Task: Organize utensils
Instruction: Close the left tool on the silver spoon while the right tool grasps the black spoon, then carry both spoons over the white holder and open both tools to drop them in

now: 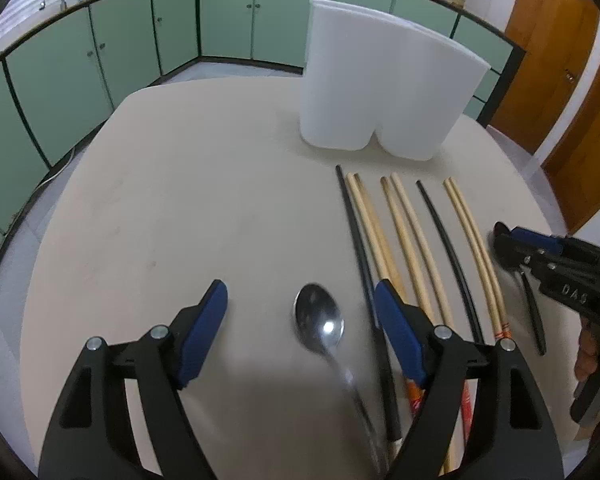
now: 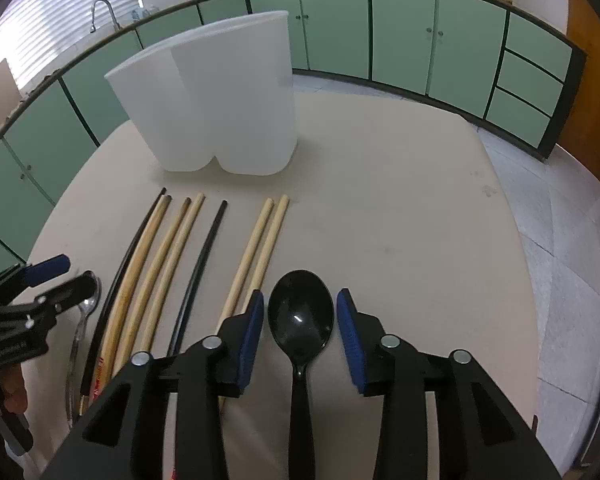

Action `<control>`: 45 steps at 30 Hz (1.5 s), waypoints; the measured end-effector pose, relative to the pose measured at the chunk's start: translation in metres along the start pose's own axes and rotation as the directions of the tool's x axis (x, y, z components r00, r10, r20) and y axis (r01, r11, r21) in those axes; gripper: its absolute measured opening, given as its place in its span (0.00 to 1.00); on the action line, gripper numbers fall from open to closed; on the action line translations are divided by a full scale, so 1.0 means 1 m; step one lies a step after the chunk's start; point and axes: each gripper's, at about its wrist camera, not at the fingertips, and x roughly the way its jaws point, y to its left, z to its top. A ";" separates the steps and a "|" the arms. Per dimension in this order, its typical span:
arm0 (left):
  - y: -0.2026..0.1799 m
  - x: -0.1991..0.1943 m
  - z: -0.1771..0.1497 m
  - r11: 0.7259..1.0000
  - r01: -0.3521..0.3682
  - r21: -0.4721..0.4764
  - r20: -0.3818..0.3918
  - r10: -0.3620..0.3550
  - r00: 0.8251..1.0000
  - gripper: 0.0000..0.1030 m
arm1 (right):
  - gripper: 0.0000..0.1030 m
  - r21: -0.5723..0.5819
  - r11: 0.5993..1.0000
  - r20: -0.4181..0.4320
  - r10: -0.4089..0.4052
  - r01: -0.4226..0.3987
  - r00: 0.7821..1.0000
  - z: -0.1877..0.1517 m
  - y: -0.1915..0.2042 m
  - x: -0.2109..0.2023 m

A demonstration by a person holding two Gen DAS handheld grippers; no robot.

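Observation:
A white two-compartment utensil holder stands at the back of the beige table. Several wooden and black chopsticks lie in a row in front of it. My left gripper is open, its fingers on either side of a metal spoon lying on the table. My right gripper is open around a black plastic spoon, also lying on the table. The right gripper also shows in the left wrist view, and the left gripper in the right wrist view.
Green cabinets run around the room behind the table. A wooden door is at the right. A tiled floor lies past the table's right edge.

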 end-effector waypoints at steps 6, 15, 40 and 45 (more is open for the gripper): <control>0.012 0.006 -0.008 0.999 -0.023 -0.044 -0.031 0.022 0.999 0.64 | 0.38 0.009 1.000 -0.014 -0.012 0.012 1.000 -0.001 -0.001 0.005; 0.000 0.008 -0.002 0.999 0.012 -0.044 -0.073 -0.015 0.997 0.57 | 0.44 0.000 1.000 -0.032 0.002 -0.002 0.999 0.003 0.000 0.006; -0.020 -0.065 -0.015 0.988 0.072 0.137 0.329 -0.114 0.937 0.02 | 0.33 -0.020 0.993 0.251 0.119 -0.118 0.961 0.005 -0.003 -0.049; -0.021 -0.088 -0.008 0.986 0.082 0.143 0.424 -0.136 0.895 0.02 | 0.33 -0.027 0.987 0.366 0.156 -0.157 0.917 0.019 -0.003 -0.068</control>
